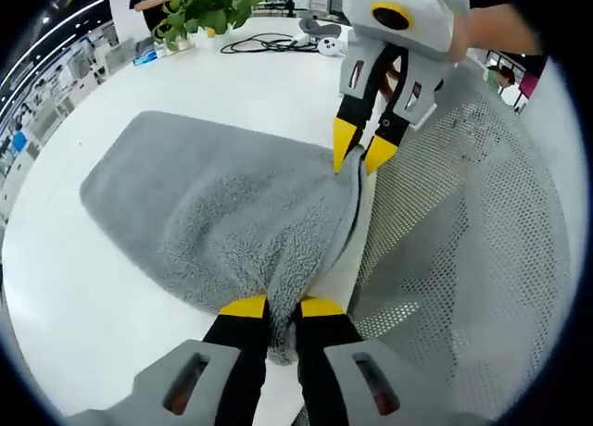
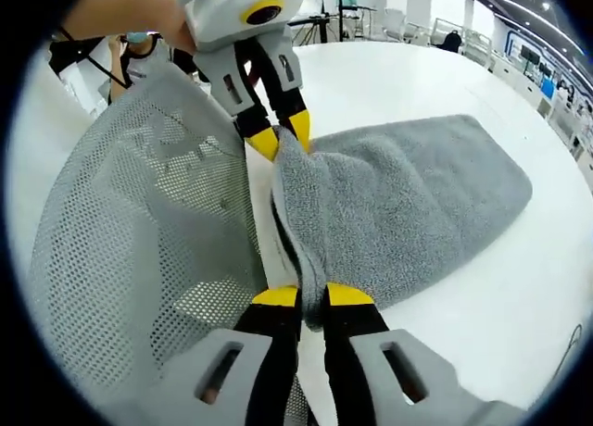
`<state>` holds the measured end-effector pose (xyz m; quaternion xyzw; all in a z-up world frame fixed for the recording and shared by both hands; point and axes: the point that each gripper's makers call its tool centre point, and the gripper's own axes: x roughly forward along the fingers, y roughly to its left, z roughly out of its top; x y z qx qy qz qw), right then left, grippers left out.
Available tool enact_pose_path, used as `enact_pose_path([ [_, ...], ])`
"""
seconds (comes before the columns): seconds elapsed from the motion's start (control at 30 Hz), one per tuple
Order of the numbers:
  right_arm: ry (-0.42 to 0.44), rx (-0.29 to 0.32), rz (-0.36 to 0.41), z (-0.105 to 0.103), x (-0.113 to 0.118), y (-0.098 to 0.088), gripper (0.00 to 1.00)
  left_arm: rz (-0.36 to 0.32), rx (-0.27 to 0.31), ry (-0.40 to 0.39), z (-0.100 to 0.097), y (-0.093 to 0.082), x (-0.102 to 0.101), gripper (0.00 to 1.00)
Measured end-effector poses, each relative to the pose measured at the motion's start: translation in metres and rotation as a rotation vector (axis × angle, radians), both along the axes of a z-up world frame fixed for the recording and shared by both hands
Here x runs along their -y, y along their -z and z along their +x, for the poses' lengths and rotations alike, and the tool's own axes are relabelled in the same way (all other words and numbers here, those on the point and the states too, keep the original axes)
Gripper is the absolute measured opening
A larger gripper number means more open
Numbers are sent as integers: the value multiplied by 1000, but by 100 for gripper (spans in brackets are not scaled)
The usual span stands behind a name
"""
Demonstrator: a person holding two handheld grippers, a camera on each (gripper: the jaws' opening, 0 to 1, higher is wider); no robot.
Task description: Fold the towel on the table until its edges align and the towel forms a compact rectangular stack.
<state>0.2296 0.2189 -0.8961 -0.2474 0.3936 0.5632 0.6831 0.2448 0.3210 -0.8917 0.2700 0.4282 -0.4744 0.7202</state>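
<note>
A grey fluffy towel (image 1: 213,213) lies spread on the white table (image 1: 83,306), its near edge gathered and lifted. My left gripper (image 1: 282,307) is shut on one corner of that edge at the bottom of the left gripper view. My right gripper (image 1: 360,154) comes in from the upper right there, shut on the other corner. In the right gripper view my right gripper (image 2: 312,295) pinches the towel (image 2: 408,204) at the bottom, and my left gripper (image 2: 283,134) holds the far corner at the top. The edge between them runs taut and bunched.
A grey mesh chair back (image 1: 473,231) stands right against the table's edge beside the held towel; the same chair back (image 2: 139,231) shows in the right gripper view. A potted plant (image 1: 206,9) and black cables (image 1: 264,43) sit at the table's far side. A person's hand (image 1: 496,28) holds the right gripper.
</note>
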Motion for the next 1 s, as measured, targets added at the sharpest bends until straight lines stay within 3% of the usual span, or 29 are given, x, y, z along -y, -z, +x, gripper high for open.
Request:
enact_pose_path([
  [0.3, 5, -13, 37, -3, 1, -19, 6, -57, 3, -12, -1, -23, 0, 10],
  [0.53, 13, -22, 86, -8, -2, -44, 6, -126, -6, -40, -2, -39, -1, 9],
  [0.6, 16, -23, 95, -8, -2, -39, 6, -134, -1, -35, -3, -42, -1, 9],
  [1.0, 49, -36, 156, 5, 0, -70, 6, -211, 29, -63, 7, -71, 2, 9],
])
